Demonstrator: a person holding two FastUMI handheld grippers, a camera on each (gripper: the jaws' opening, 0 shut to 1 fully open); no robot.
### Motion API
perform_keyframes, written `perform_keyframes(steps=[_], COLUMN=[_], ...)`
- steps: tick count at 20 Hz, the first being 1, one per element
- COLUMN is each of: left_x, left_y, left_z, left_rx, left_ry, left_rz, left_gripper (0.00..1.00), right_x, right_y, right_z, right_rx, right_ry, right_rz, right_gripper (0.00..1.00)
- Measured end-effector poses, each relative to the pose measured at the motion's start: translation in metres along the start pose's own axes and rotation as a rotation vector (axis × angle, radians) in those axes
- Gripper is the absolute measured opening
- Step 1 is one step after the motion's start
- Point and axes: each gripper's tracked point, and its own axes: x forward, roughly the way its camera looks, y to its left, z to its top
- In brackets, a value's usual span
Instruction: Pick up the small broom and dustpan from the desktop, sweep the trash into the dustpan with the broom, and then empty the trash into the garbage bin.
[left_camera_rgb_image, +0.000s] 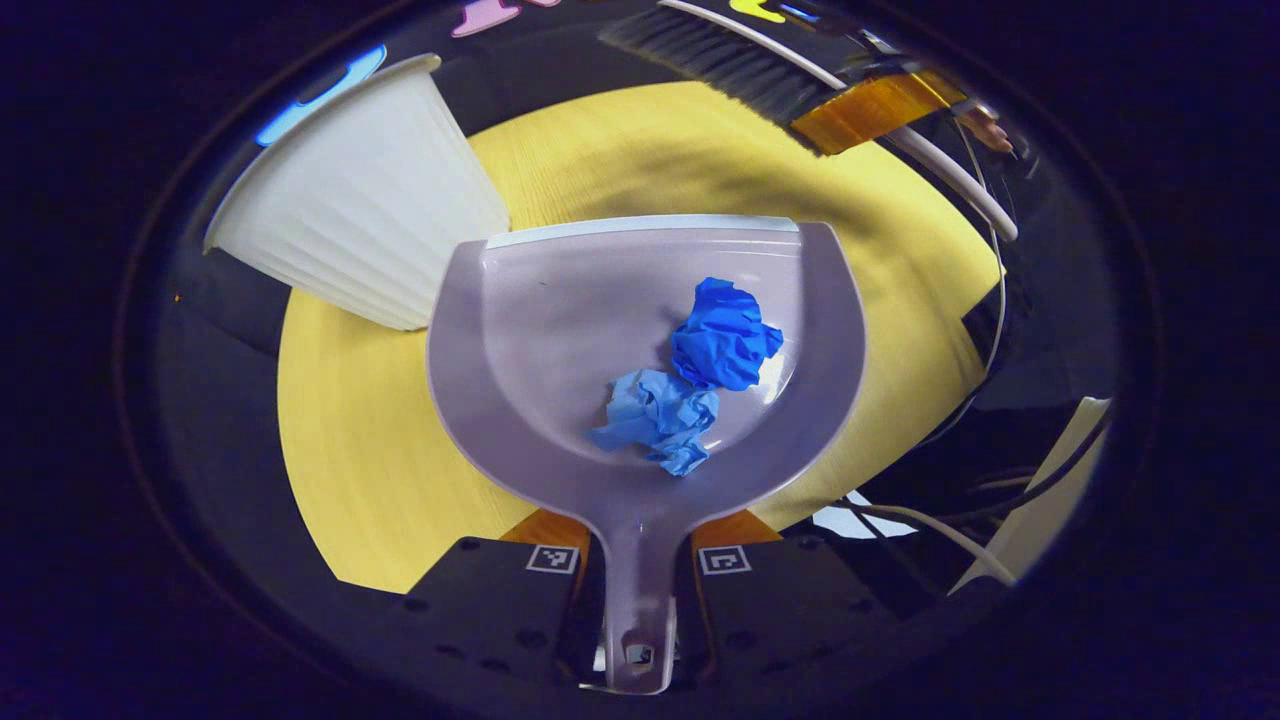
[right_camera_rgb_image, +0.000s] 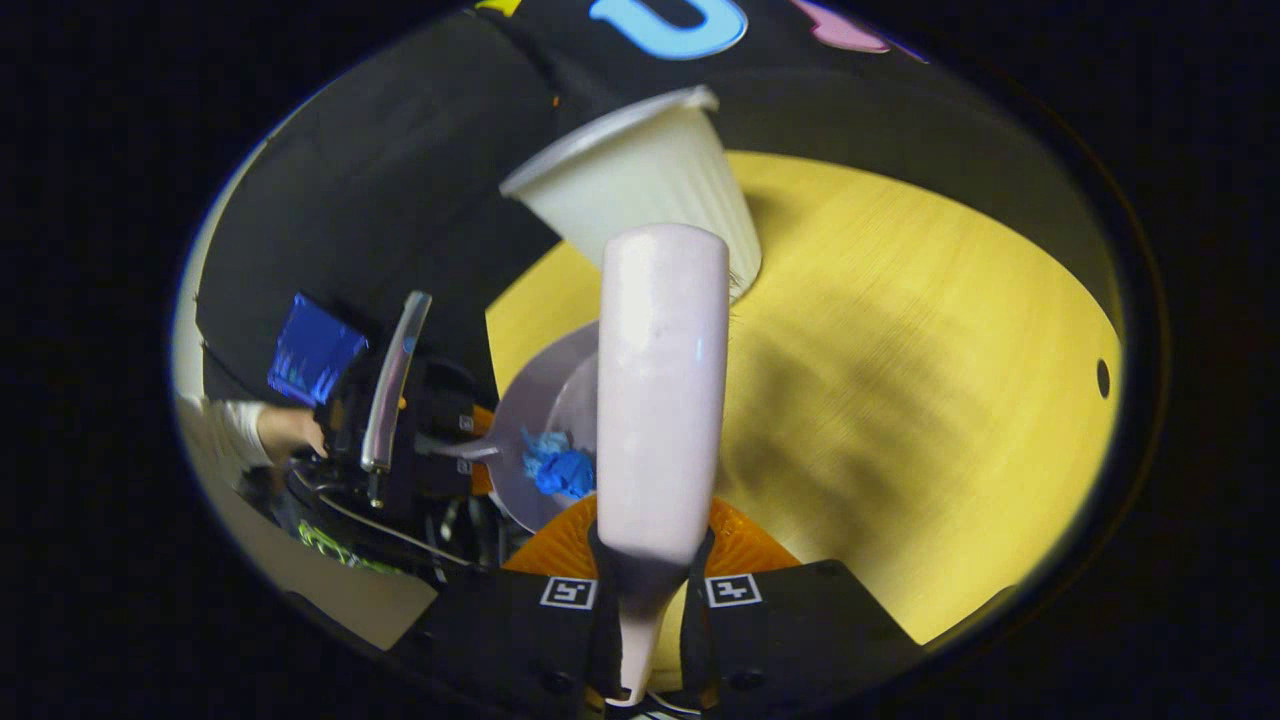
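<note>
You have a round yellow wooden table (left_camera_rgb_image: 380, 440) in front of you, with black cloth walls (right_camera_rgb_image: 380, 200) around it.

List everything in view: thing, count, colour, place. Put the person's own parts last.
dustpan: one, pale grey-lilac, held over the table by its handle
paper balls: two, dark blue and light blue, lying in the dustpan
broom: one, pale handle, dark bristles, held by the handle above the table
garbage bin: one, white, ribbed, at the table's far edge
table: one, yellow wood
cables: several, white and black, beside the table
left gripper: one, shut on the dustpan handle
right gripper: one, shut on the broom handle
hand: one, behind the left gripper
</note>
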Motion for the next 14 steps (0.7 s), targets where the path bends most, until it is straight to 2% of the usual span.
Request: perform_keyframes(steps=[3, 6, 8, 10, 12, 14], left_x=[-0.043, -0.089, -0.110, -0.127, -0.136, -0.146], left_y=[-0.005, -0.004, 0.005, 0.023, 0.050, 0.053], left_z=[0.001, 0.007, 0.019, 0.032, 0.043, 0.037], left_rx=[0.015, 0.068, 0.110, 0.144, 0.192, 0.278], left_ry=[-0.099, -0.195, -0.245, -0.277, -0.256, -0.193], left_rz=[0.071, 0.180, 0.278, 0.384, 0.496, 0.644], left_gripper=[0.28, 0.28, 0.27, 0.27, 0.27, 0.27], right_x=[-0.006, -0.001, 0.000, 0.005, 0.004, 0.007], right_y=[-0.007, -0.014, -0.006, -0.008, -0.011, -0.009], right_z=[0.000, -0.008, -0.010, -0.018, -0.020, -0.020], right_rx=[0.068, 0.056, 0.055, 0.076, 0.086, 0.091], right_ry=[-0.198, -0.315, -0.381, -0.438, -0.474, -0.488], right_rz=[-0.008, -0.055, -0.060, -0.032, -0.050, -0.074], right_gripper=[0.24, 0.24, 0.24, 0.24, 0.24, 0.24])
